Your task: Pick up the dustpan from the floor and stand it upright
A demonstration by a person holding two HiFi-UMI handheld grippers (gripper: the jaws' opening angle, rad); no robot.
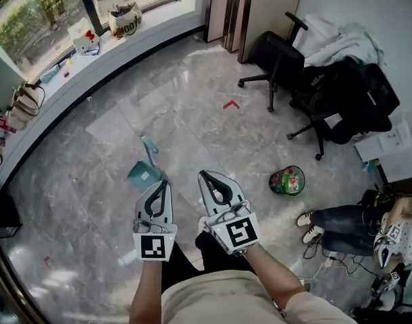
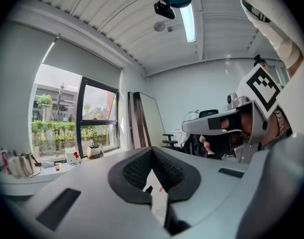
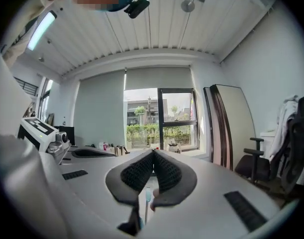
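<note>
**Both jaws shut and empty, dustpan left on the floor below**

The teal dustpan [image 1: 143, 173] sits on the marble floor [image 1: 192, 106], just ahead of the left gripper [image 1: 167, 181] in the head view. Its thin handle [image 1: 149, 148] runs away from the pan toward the window. Seen steeply from above, it looks to be standing on its pan with the handle up. I cannot be sure it is not leaning.

Judging from this, the lifting part is over and the step in hand is checking the result. To do that well, hold both grippers high and clear of the handle so nothing brushes it. Look down long enough to see that the pan rests flat and does not tip. If it leans, go back for the handle near its top, take it with one gripper only, and set the pan's base square on the floor before letting go.

The left gripper's jaws are closed tip to tip with nothing between them; only floor shows through the gap behind the pads. The right gripper [image 1: 203, 175] is likewise closed and holds nothing. Neither touches the dustpan, and both are held in front of the person's body, level with each other
</note>
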